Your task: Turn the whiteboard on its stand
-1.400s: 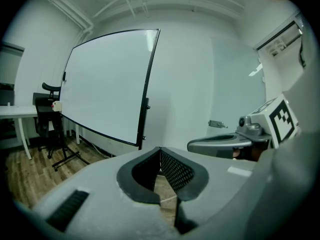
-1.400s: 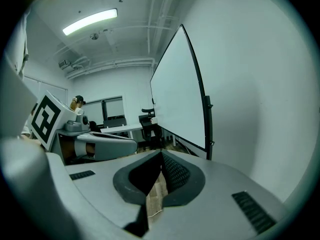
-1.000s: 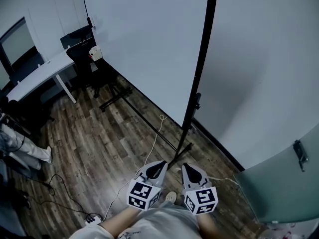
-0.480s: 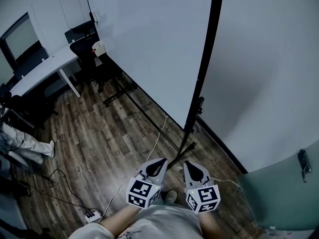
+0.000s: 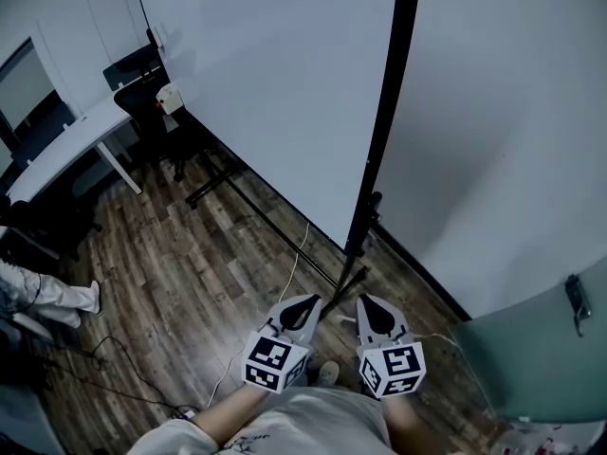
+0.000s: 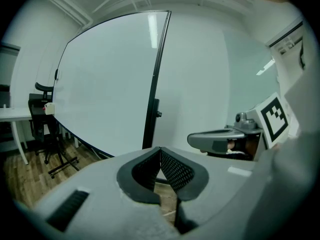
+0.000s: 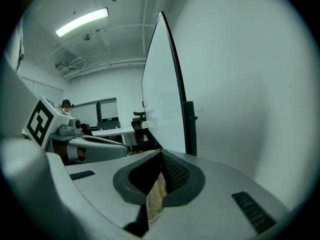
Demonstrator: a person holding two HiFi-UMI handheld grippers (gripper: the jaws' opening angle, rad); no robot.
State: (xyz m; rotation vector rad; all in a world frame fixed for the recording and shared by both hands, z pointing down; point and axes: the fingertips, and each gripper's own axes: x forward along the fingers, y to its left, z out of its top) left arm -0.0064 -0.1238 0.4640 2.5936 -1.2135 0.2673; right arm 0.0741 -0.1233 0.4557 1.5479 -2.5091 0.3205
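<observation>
A large whiteboard point(image 5: 275, 83) stands upright on a black stand, seen nearly edge-on; its black frame edge point(image 5: 384, 121) runs down to a stand post and foot point(image 5: 356, 254) on the wood floor. In the left gripper view the whiteboard point(image 6: 105, 79) fills the left half; in the right gripper view the whiteboard point(image 7: 162, 99) shows as a narrow slab. My left gripper point(image 5: 308, 303) and right gripper point(image 5: 368, 306) are held low, close to my body, a short way in front of the stand foot. Both are shut with nothing between the jaws.
A white wall point(image 5: 503, 131) runs behind the board on the right. A white desk point(image 5: 66, 150) and black chair point(image 5: 142, 93) stand at the far left. Cables point(image 5: 294, 263) trail over the floor. A person's legs point(image 5: 38, 292) show at the left edge. A grey-green panel point(image 5: 541, 349) sits at bottom right.
The view has shifted slightly; both grippers stay low and shut, with the right one a little further right. The whiteboard has not visibly turned.
</observation>
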